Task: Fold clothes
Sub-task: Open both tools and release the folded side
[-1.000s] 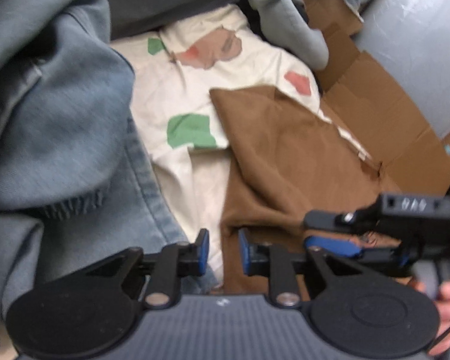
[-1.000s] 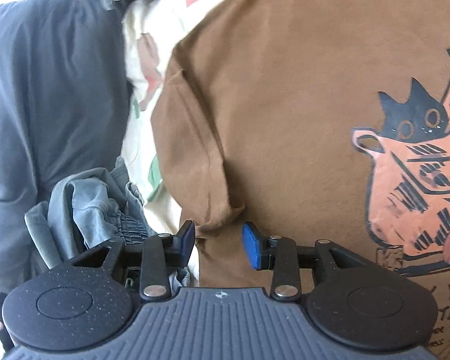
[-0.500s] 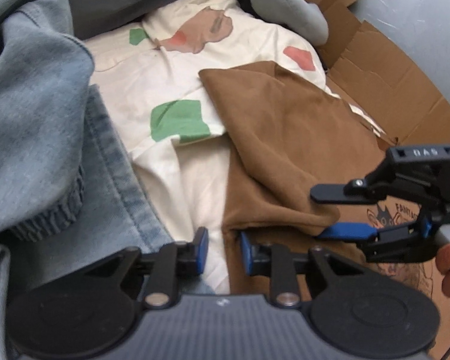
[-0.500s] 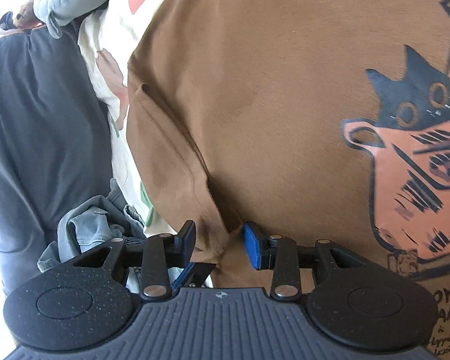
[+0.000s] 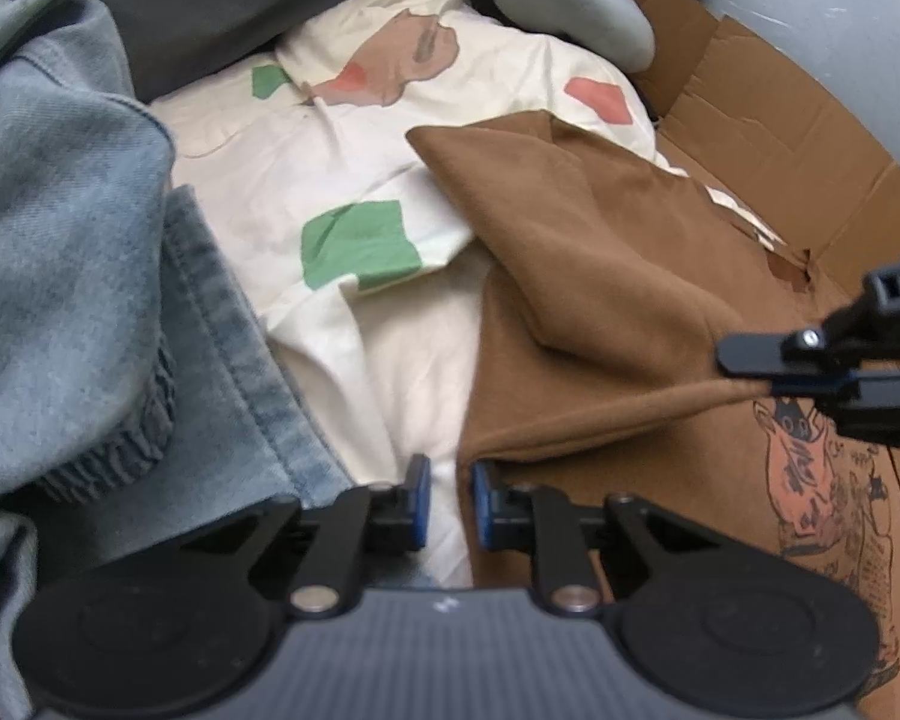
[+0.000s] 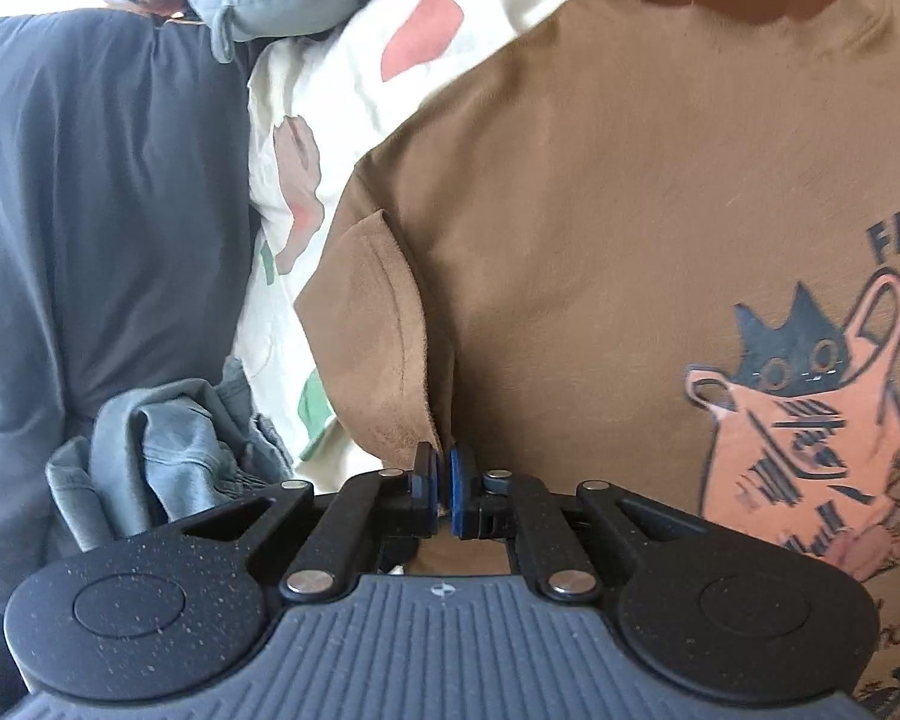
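The brown T-shirt [image 6: 600, 192] lay spread over a cream sheet [image 5: 354, 138] with colored patches, in the middle of a pile of clothes. It looked soft, light and floppy, so it would likely sag and crease wherever it was not held. A hem or sleeve edge looked like the best place to grab it.

The right gripper [image 6: 442, 483] was pinched tight on a fold of the shirt by the sleeve. The left gripper [image 5: 447, 501] was closing, with only sheet showing between its pads, and the shirt's edge sat just at 3 o'clock.

The left view showed blue jeans [image 5: 210, 324] at 9 o'clock and cardboard [image 5: 768, 138] at 2 o'clock. Only the right view showed the whole cat print [image 6: 798, 420], at 3 o'clock.
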The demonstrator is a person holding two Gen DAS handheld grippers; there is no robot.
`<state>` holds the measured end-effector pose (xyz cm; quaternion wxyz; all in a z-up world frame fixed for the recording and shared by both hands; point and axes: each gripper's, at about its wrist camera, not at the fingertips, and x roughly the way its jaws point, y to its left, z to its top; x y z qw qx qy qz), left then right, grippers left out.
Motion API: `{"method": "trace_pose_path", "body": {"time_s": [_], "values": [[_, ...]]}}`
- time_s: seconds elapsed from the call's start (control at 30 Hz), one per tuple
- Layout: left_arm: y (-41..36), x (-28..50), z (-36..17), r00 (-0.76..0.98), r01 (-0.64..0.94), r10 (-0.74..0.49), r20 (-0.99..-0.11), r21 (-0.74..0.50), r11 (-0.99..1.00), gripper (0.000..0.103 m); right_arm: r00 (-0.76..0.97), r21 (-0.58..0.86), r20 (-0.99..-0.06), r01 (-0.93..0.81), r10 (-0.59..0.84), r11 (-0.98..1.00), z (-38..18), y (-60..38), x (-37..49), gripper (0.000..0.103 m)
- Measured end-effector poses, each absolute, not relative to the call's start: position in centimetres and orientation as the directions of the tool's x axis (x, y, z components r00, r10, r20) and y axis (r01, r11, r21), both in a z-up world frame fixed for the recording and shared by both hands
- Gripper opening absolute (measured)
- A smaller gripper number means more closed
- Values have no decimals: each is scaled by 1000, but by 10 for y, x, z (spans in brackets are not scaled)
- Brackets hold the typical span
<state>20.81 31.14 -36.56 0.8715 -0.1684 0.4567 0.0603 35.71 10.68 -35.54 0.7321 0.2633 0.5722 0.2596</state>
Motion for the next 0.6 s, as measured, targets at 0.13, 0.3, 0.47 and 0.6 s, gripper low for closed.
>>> {"method": "trace_pose_path", "body": {"time_s": [0.13,0.3,0.47,0.6], "values": [[312,207,-366,573,-262,-47,-818,-238,935,15,236,642,-727,-101,645,760,-358,102,344,0],[313,205,-364,574,-263,-61,-817,-254,931,14,211,623,-748,-104,630,775,-373,96,335,0],[312,202,-352,573,-244,-83,-816,-266,933,14,201,613,-758,-107,621,783,-378,88,338,3],[310,201,-333,612,-221,-100,-785,-291,931,14,240,608,-747,-130,620,783,-371,79,344,24]]}}
